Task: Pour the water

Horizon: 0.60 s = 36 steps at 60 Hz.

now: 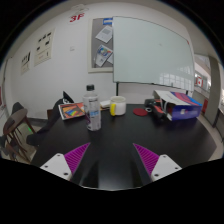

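Observation:
A clear plastic water bottle (93, 108) with a white cap and a label stands upright on the dark table (120, 135), beyond my fingers and a little left of the middle. A yellow cup (119, 107) stands to its right, further back. My gripper (112, 158) is open and empty, its two purple-padded fingers (72, 158) spread wide over the near part of the table, well short of the bottle.
An orange box (72, 111) lies left of the bottle. A black object (141, 111) and a stack of coloured boxes (176, 105) sit at the right. A chair (22, 125) stands at the left. A whiteboard (152, 50) hangs on the back wall.

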Available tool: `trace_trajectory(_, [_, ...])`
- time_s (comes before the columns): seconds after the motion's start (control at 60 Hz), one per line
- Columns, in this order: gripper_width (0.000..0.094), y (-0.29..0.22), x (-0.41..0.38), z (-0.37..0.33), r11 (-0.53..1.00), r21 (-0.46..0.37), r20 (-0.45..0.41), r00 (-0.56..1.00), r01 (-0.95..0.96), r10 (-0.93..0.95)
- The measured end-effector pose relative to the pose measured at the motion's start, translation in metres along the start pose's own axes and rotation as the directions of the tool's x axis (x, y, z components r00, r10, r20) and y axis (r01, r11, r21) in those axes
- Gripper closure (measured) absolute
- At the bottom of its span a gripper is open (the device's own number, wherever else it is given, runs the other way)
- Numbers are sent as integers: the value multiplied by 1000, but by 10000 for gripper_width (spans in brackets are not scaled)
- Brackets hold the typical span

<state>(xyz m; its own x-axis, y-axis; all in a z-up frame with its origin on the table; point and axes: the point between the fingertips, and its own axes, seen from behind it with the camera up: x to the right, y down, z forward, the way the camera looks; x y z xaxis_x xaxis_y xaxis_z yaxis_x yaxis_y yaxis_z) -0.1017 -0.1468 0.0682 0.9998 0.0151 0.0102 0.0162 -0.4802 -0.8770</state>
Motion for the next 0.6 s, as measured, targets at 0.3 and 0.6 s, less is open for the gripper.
trace_trajectory(0.3, [94, -63, -76, 135, 994, 113, 38, 999, -3, -1])
trace_trajectory(0.6, [328, -96, -81, 210, 983, 181, -12, 1000, 22, -20])
